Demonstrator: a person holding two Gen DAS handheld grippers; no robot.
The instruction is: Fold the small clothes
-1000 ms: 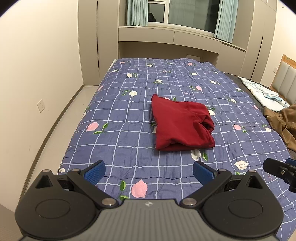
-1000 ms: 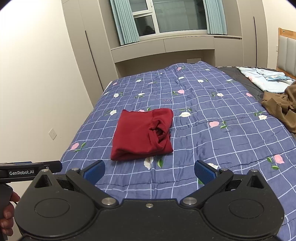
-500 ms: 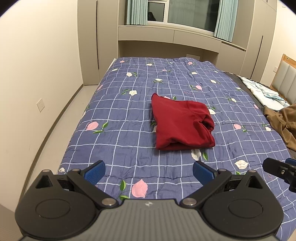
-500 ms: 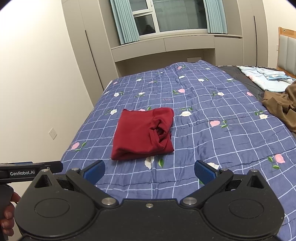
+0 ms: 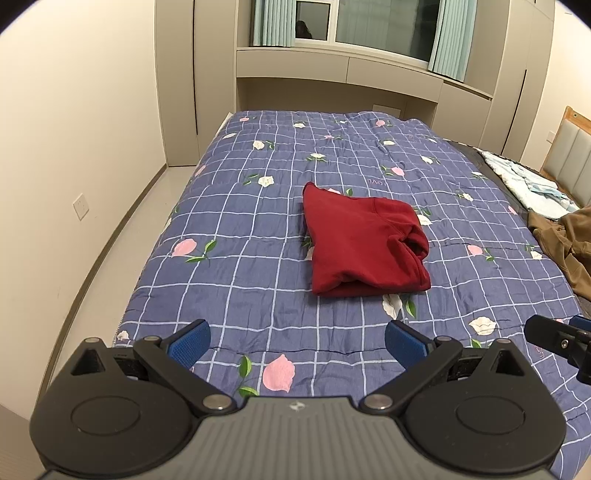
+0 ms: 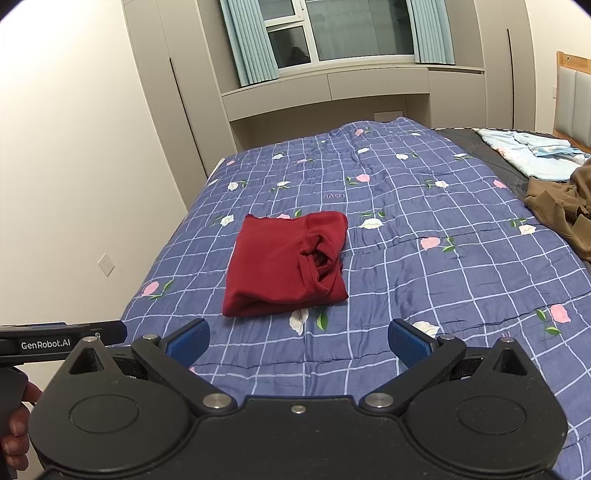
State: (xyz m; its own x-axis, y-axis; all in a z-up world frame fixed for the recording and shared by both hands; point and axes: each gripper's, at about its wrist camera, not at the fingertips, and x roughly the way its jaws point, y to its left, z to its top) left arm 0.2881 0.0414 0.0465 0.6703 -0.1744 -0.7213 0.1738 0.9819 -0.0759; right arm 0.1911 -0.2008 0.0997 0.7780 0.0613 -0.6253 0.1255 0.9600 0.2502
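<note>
A bed (image 5: 258, 236) covered by a blue quilt with a white grid and pink and white flowers fills the middle of the room. Beyond its far end, beige built-in cabinets (image 5: 332, 70) frame a recessed niche, and above them sits a dark window (image 6: 354, 33) flanked by pale teal curtains (image 6: 251, 40). To the bed's left runs a strip of light floor (image 5: 122, 240) along a cream wall (image 5: 74, 110) bearing a white socket plate (image 5: 81, 206). At the bed's right edge stands a wood-framed padded headboard (image 5: 569, 155).
</note>
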